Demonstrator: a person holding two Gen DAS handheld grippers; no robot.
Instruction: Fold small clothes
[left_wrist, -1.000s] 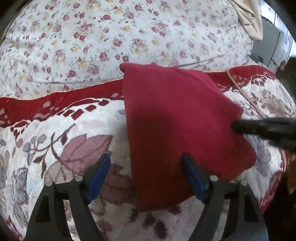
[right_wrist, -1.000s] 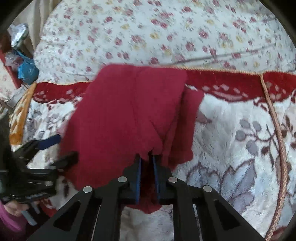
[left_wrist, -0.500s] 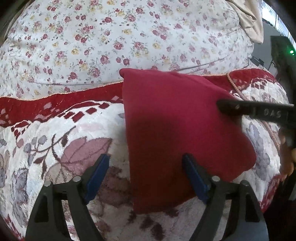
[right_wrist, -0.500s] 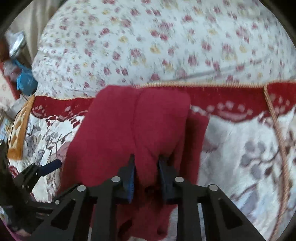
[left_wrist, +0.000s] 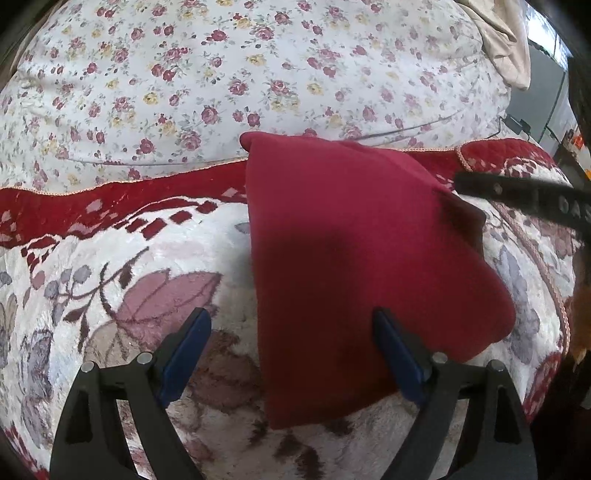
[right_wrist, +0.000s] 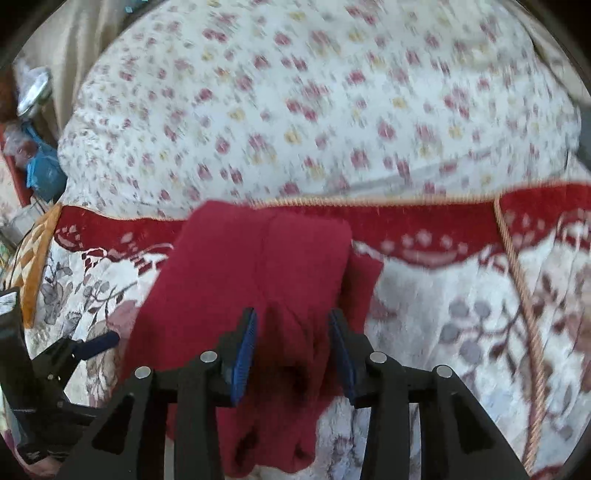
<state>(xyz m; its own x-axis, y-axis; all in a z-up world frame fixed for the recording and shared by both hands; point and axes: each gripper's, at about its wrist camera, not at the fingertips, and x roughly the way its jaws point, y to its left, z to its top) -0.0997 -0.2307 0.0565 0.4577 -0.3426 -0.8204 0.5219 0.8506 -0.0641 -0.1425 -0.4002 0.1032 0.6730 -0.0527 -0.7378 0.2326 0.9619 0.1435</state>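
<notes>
red garment (left_wrist: 354, 266) folded flat near the bed's blanket (left_wrist: 110, 280) border. left gripper (left_wrist: 291, 354) spread wide, gripping nothing. right gripper (right_wrist: 291, 347) just been opening, cloth between unpressed pads.

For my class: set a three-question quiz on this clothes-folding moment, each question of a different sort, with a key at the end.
1. True or false: the red garment lies folded on the patterned blanket.
2. What lies between the right gripper's parted jaws? A) a towel B) red fabric C) a cord
3. Fill in: the left gripper is ____, its pads off the cloth.

Key: 1 true; 2 B; 3 open. The right jaws have just been opening, with the garment's fabric between them.
</notes>
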